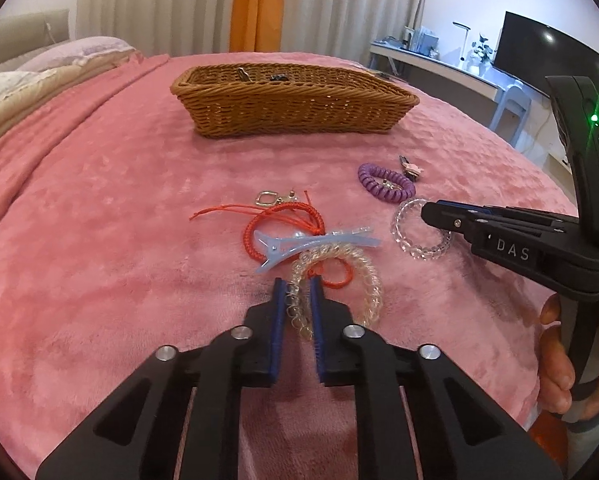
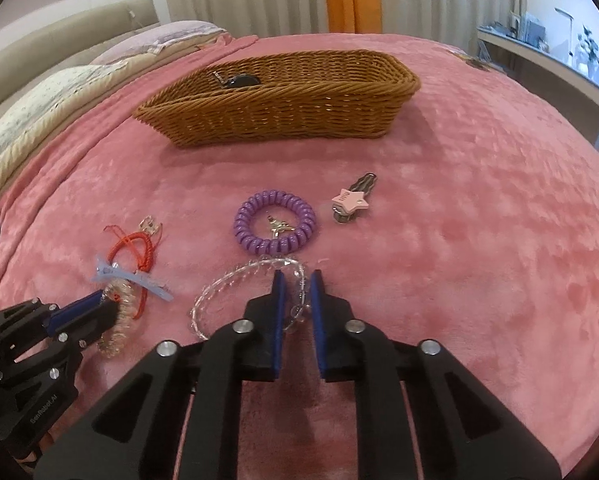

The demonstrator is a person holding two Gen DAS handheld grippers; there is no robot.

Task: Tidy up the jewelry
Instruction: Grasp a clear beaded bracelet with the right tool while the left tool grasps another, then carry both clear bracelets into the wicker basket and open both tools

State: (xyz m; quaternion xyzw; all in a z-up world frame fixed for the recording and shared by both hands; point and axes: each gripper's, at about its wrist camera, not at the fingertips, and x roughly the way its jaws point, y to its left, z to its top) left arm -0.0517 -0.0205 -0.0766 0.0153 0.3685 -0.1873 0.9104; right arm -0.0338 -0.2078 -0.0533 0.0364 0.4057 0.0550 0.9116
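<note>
Jewelry bits are spread over the pink blanket (image 2: 479, 220), in the lower-middle part of both views. The left gripper (image 1: 298, 280) sits low centre in its own view, jaws nearly together with one side of the clear spiral hair tie (image 1: 359, 276) pinched between the blue pads. That tie lies partly under a light blue hair clip (image 1: 299, 245), which crosses a red cord bracelet (image 1: 255, 224) just left of centre. A small gold clasp (image 1: 265, 199) lies just above the red cord.

The right gripper (image 2: 298, 279) is low centre in its view too, jaws also nearly together, with the right side of the clear bead bracelet (image 2: 235, 280) caught between the pads. Can't really say how firm that grip is. In the left wrist view the same gripper comes in from the right edge, tip over the bracelet.

Just above the bead bracelet is a purple coil tie (image 2: 275, 224) with a little gold charm inside it. To its right, a pink star clip (image 2: 349, 199).

The wicker basket (image 2: 299, 120) stands in the upper middle, well apart from the pile, with something dark inside at its left end.
</note>
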